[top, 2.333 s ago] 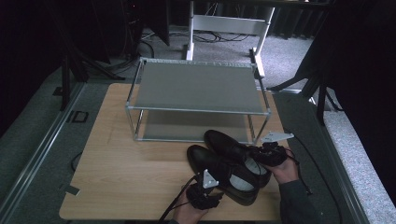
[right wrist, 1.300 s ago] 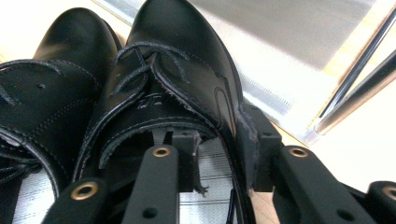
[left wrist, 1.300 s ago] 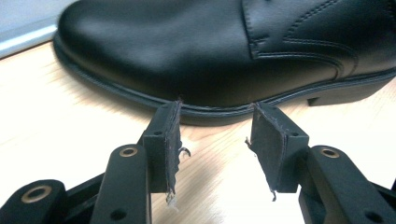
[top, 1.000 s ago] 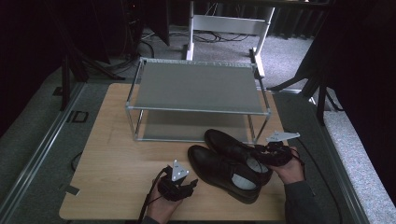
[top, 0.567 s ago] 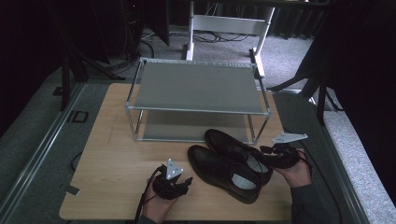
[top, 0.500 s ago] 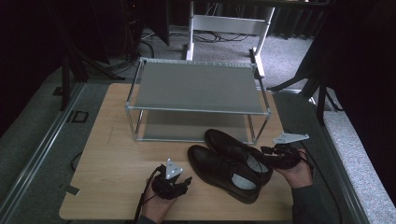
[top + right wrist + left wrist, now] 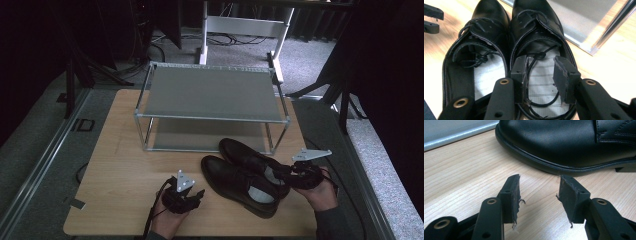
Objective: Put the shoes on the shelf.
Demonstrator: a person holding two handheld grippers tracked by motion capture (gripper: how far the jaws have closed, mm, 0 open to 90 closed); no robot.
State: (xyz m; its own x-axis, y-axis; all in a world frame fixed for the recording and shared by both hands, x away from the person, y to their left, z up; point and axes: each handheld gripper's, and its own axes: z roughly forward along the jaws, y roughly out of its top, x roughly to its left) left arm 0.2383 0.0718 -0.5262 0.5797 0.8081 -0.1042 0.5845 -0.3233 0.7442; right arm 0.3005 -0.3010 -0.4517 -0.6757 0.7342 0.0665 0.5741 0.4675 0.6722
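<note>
Two shoes (image 7: 240, 177) sit side by side near the table's (image 7: 115, 165) front edge, right of centre, toes towards the rack (image 7: 210, 95). Right gripper (image 7: 284, 172) hangs over the heel opening of the far shoe (image 7: 541, 50), jaws partly apart, gripping nothing; a loose lace (image 7: 536, 75) lies between the pads. Risk: closing here pinches lace rather than heel wall, so the shoe slips or tips on the lift. Near shoe (image 7: 476, 50) touches it and may get dragged along. Left gripper (image 7: 539, 195) idles wide and empty by the near toe, too low on the table to steady anything.
</note>
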